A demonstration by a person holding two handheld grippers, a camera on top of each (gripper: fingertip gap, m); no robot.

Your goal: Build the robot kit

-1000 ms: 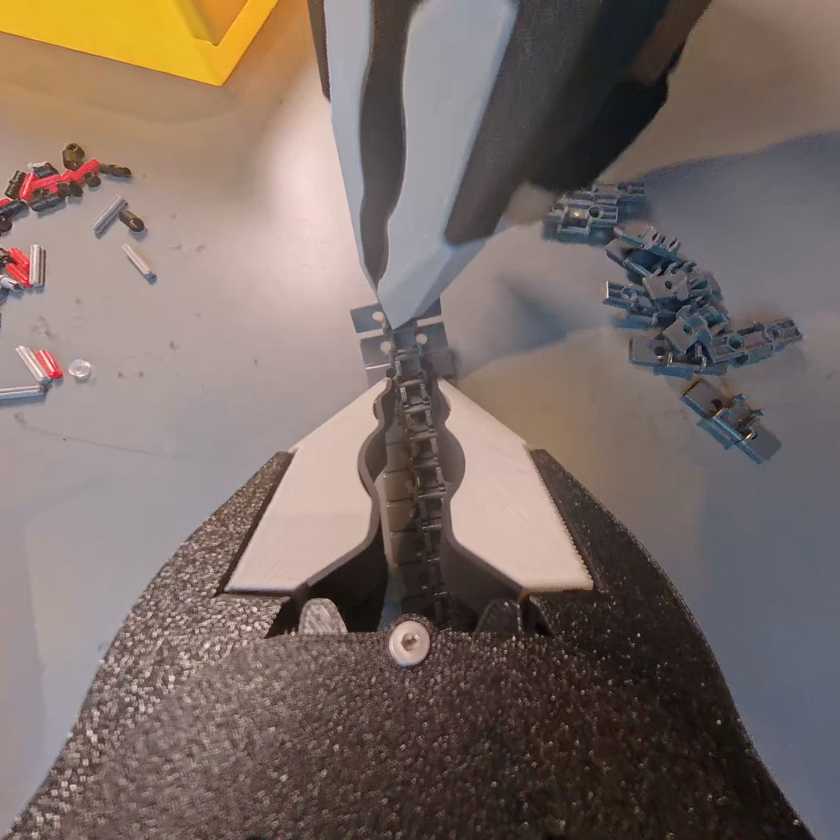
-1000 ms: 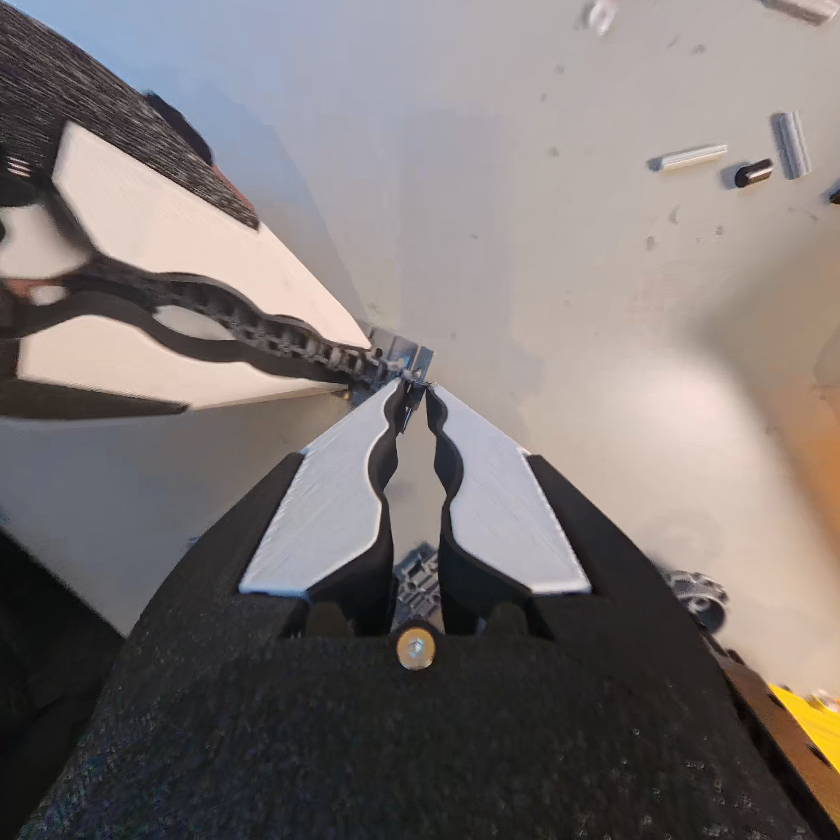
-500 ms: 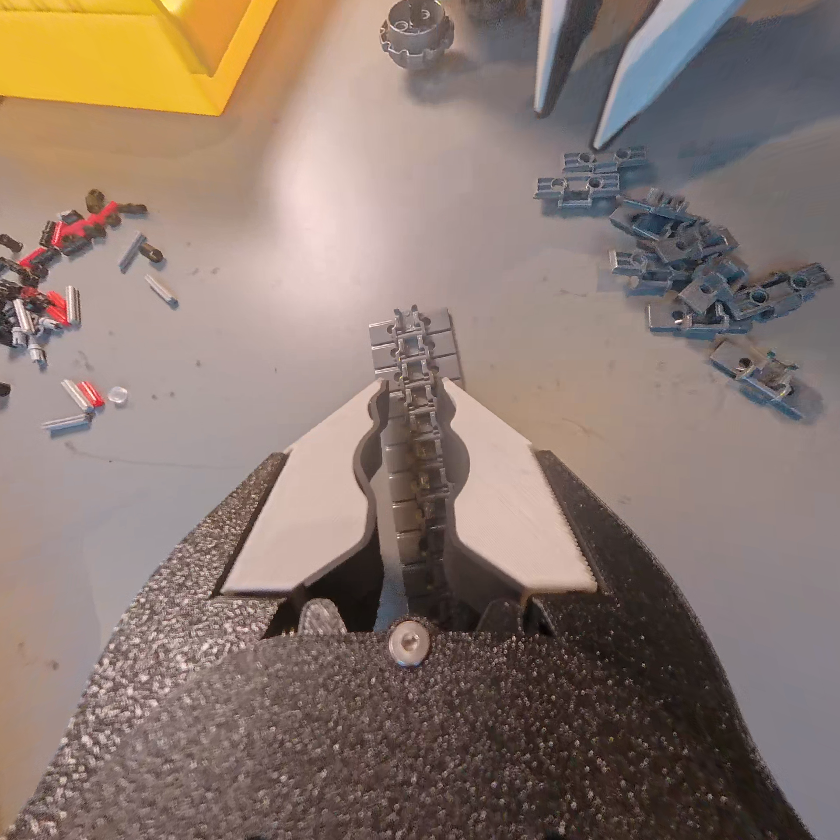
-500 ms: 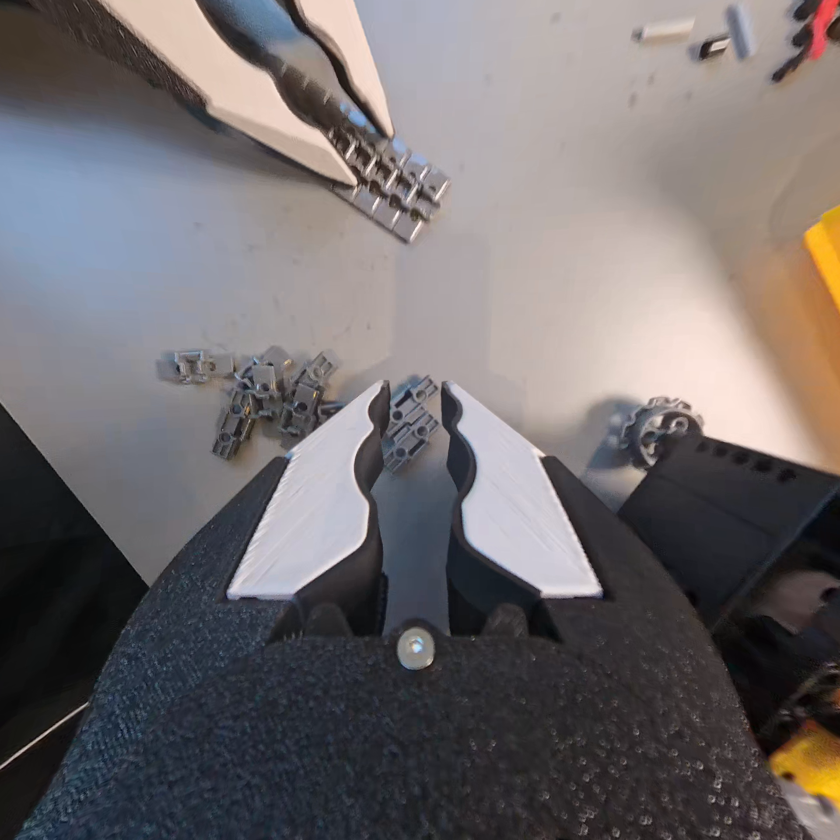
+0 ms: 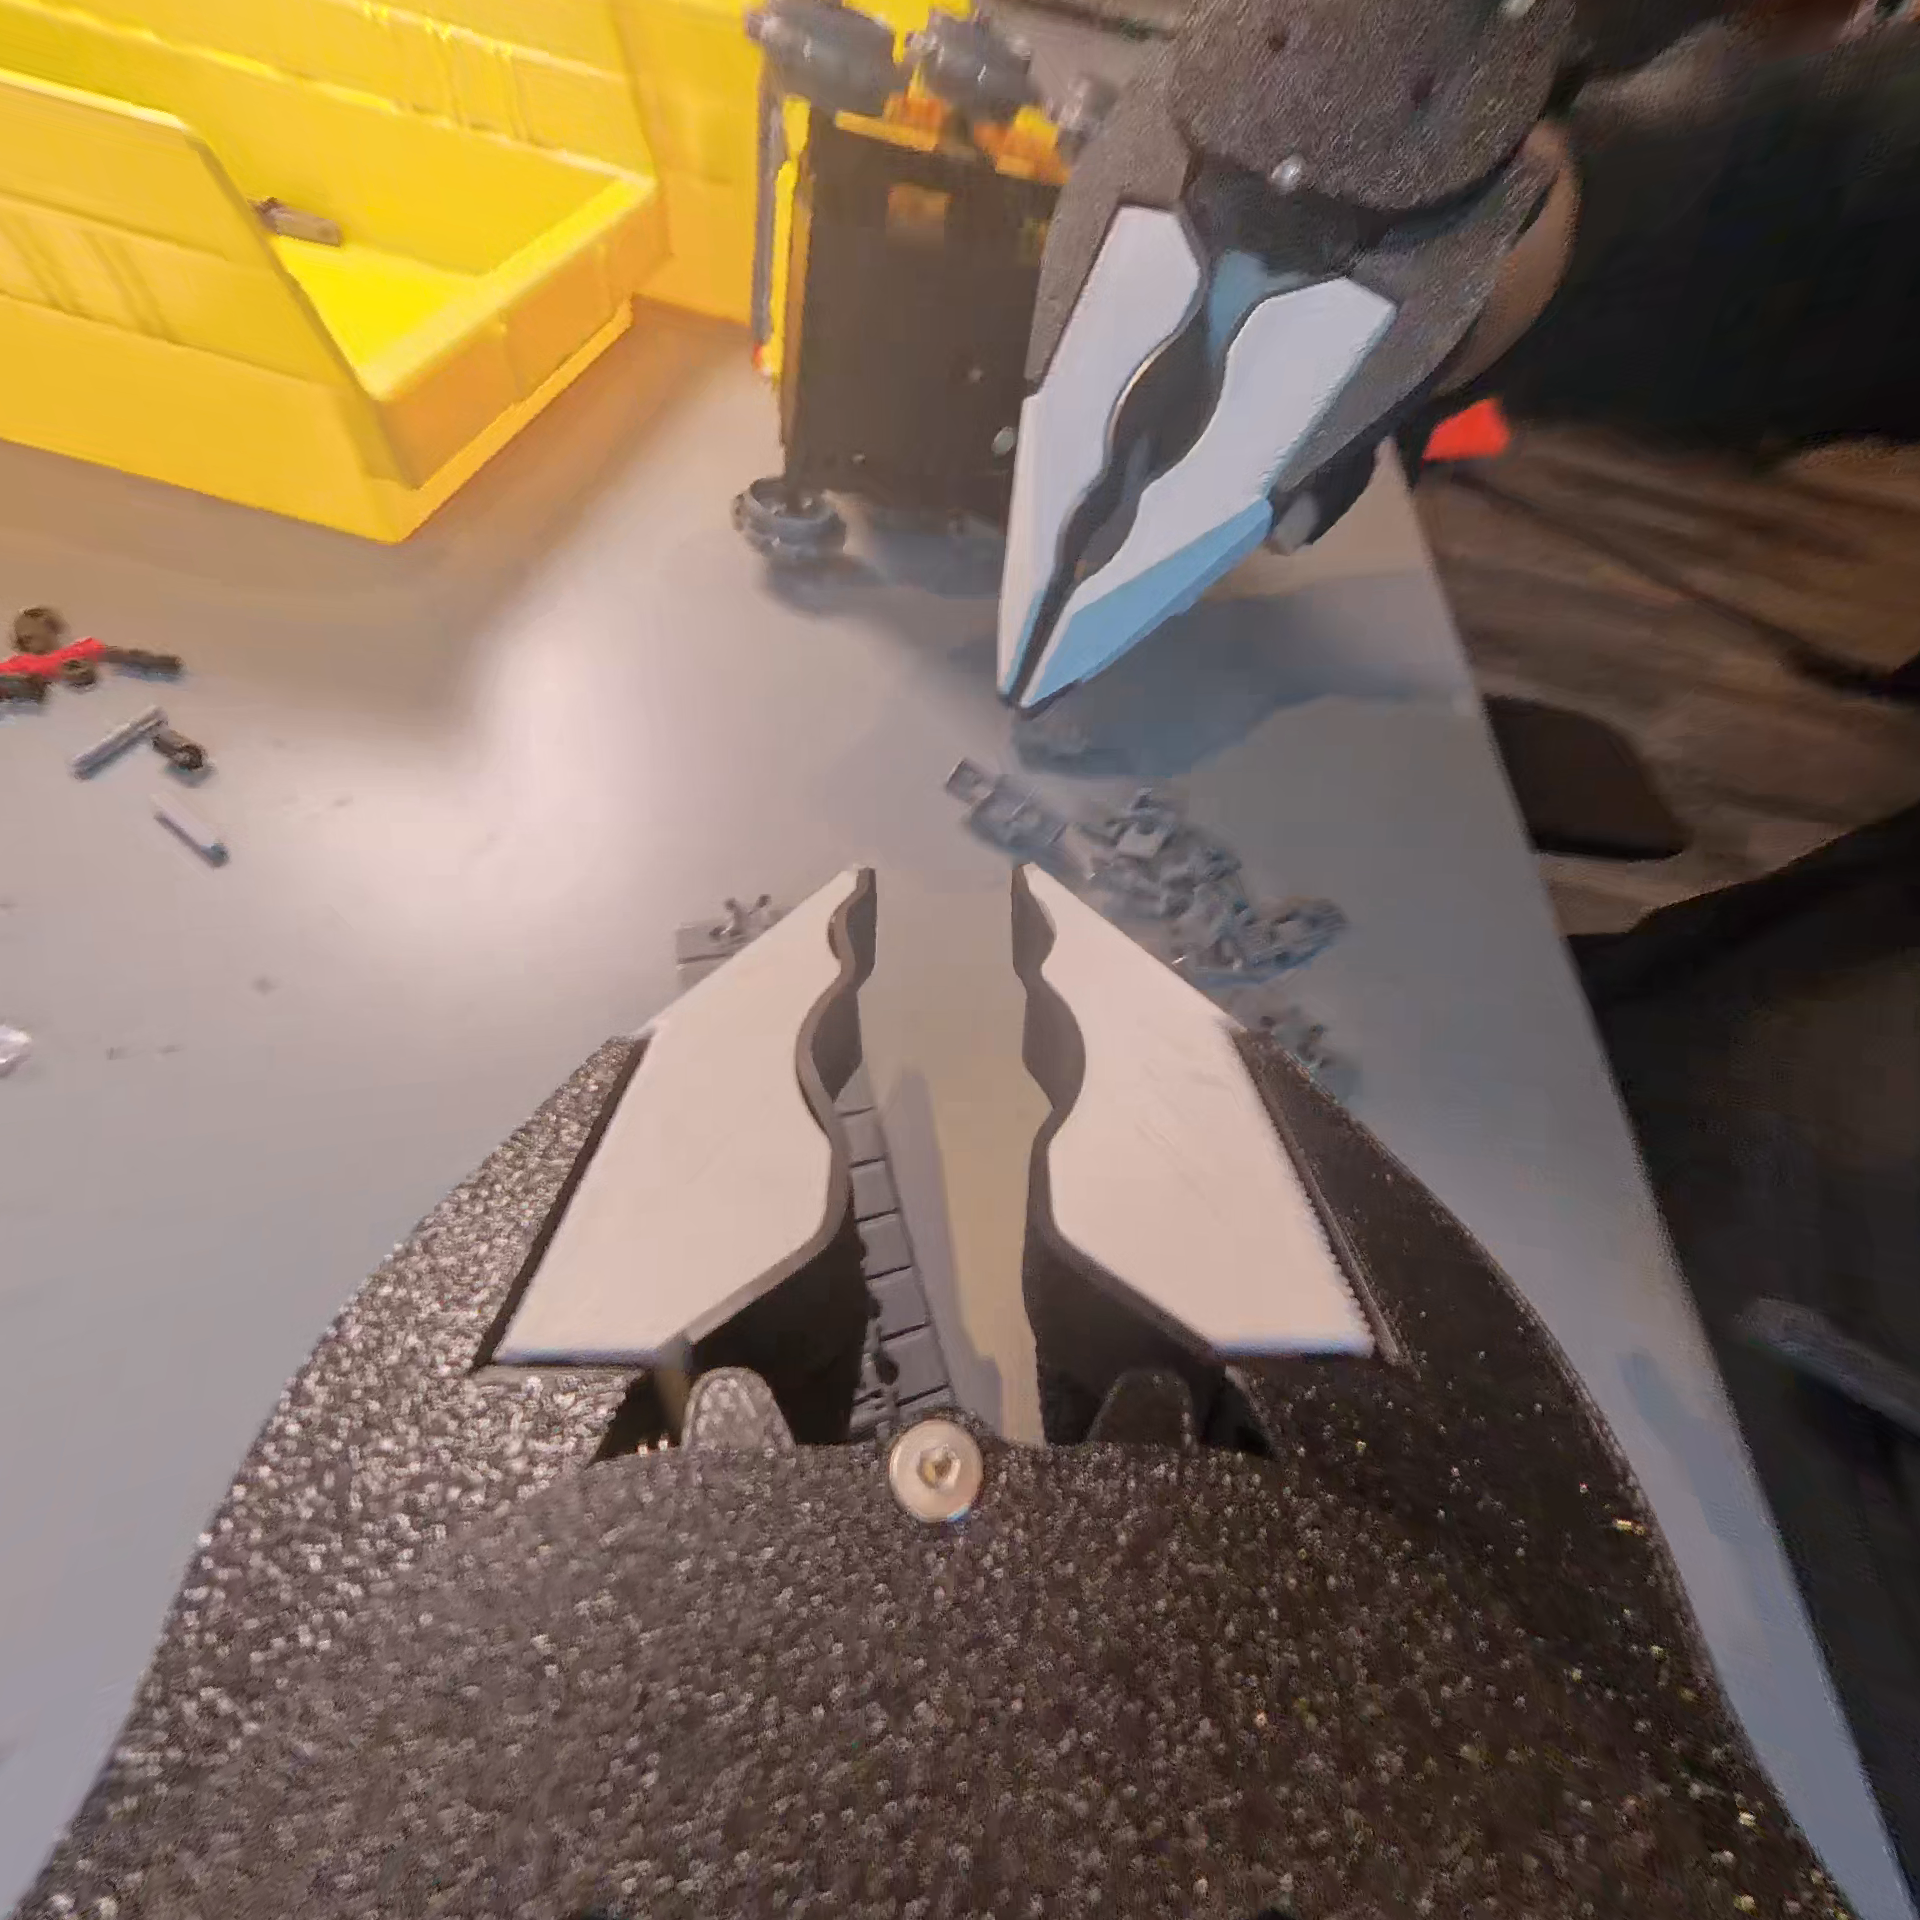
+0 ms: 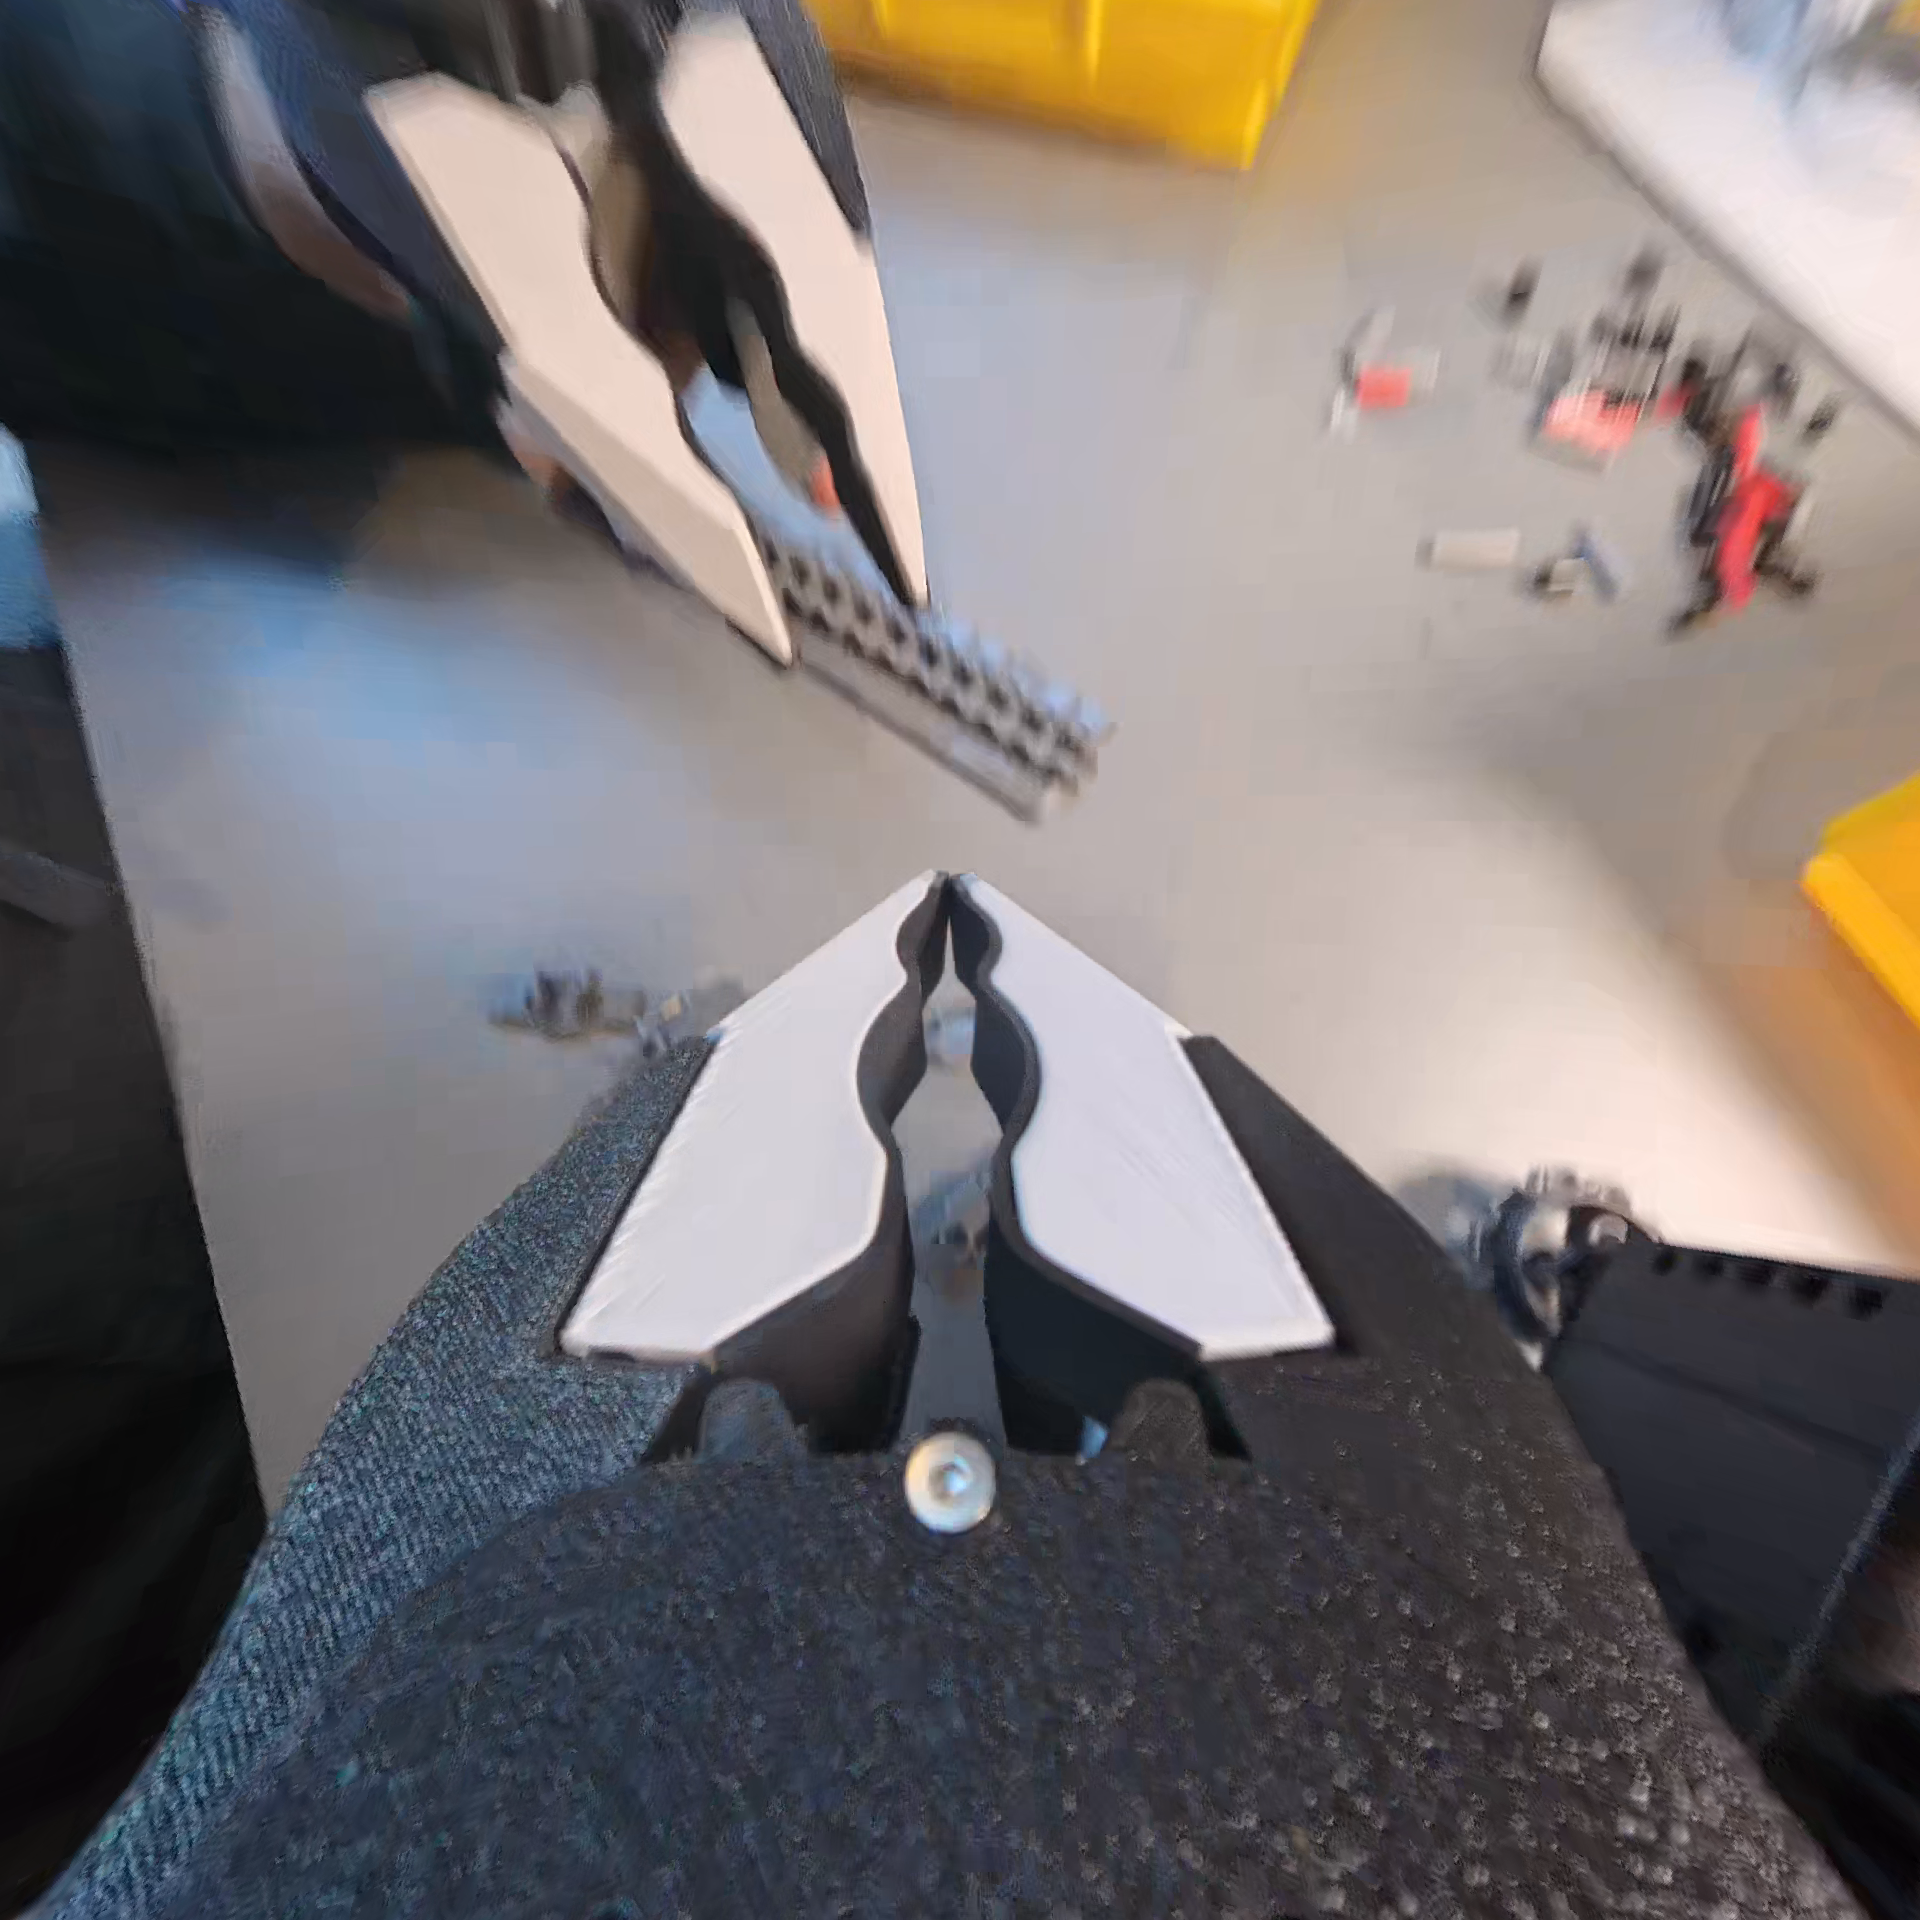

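Overhead, the left gripper (image 5: 943, 883) spreads apart above the track strip (image 6: 940, 691) lying on the table (image 5: 468, 935). Beyond that strip, the right gripper (image 6: 948, 878) is pinched closed and empty, near loose grey links (image 5: 1164, 873).

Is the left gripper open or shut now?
Open. The left gripper shows a clear gap between its tips; the track strip lies against one finger.
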